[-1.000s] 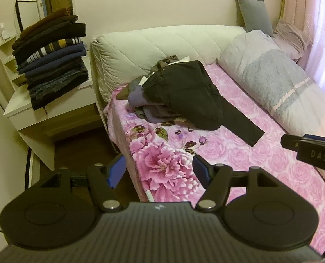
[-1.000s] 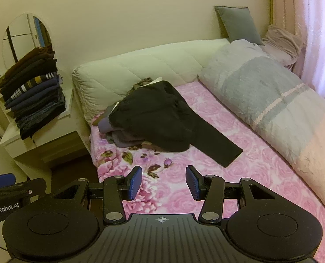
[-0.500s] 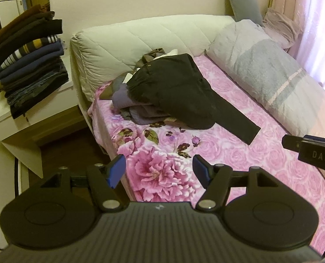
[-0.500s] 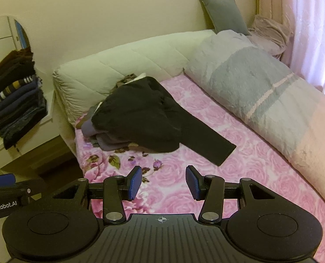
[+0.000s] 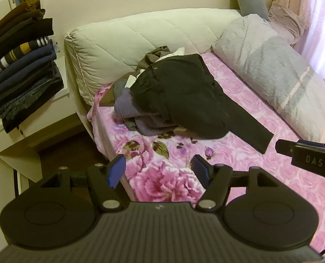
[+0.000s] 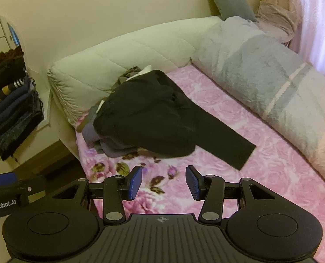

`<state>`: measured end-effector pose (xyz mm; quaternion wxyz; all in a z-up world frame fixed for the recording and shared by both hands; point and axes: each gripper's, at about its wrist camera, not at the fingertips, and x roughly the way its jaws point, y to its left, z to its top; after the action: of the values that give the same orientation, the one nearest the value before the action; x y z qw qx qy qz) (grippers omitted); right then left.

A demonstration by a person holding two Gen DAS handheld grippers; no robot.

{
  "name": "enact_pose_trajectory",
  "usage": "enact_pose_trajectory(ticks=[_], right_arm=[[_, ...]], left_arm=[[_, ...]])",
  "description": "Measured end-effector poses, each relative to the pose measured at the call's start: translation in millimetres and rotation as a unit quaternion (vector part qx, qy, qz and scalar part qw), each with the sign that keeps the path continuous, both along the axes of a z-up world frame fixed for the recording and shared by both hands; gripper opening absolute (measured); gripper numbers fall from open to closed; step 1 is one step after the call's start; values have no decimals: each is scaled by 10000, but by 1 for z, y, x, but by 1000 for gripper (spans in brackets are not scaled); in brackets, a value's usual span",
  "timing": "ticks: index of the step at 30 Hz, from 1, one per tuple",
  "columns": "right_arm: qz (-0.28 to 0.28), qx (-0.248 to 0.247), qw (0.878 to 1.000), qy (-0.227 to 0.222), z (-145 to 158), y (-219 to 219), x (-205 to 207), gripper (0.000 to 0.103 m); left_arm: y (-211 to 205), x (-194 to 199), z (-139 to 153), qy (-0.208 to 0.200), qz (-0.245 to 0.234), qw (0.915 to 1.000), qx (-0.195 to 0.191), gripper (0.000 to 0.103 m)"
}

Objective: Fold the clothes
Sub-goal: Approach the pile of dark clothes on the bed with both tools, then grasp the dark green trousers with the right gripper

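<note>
You hold both grippers above the near part of the bed (image 5: pixel 239 160), and both point toward the pile of clothes (image 5: pixel 162 100). Your left gripper (image 5: pixel 159 171) has its fingers (image 5: pixel 116 171) released, with a wide gap, and nothing is between them. Under it you see the edge of the bed and a big pink flower of the bed cover. Your right gripper (image 6: pixel 163 183) also has its fingers (image 6: pixel 135 183) spread apart and empty, and it hangs over the pink cover, well apart from the pile.

The pile lies on the bed, just in front of the cream headboard (image 6: pixel 123 59). On top of the pile is a pair of black trousers (image 6: pixel 158 116), crumpled, with one leg stretched flat over the cover toward the long grey bolster (image 6: pixel 261 76) that lies along the far side of the bed. Below the trousers you can see grey-purple cloth (image 5: pixel 127 109), and behind them some brown and white cloth next to the headboard.

Beside the bed, on the headboard end, a stack of folded clothes (image 5: pixel 20 70) stands on a white table (image 5: pixel 41 118). A grey cushion (image 6: pixel 228 0) leans on the wall behind the bolster.
</note>
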<state>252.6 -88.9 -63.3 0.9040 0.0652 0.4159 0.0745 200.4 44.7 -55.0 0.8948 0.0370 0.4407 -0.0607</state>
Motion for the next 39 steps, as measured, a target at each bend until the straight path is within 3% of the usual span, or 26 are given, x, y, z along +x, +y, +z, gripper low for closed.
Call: enact_pose_trajectory(ticks=[11,18,25,39], right_arm=[[-206,-109,9996,152,-16,20,64,48],[-199,-191,9995,128,-34,34,102,48],[57,-443,9990,74,-67,59,133,48],[945,-1027,9894,394,-143,107,198,48]], left_arm=[[0,75,-6,140,-242,9996,6,64],[7,119,-25,305,-369,9988,32,64],[20,160,-54,522,-385,9979,90,63],[29,234,-110,950,-519,9941,2,62]])
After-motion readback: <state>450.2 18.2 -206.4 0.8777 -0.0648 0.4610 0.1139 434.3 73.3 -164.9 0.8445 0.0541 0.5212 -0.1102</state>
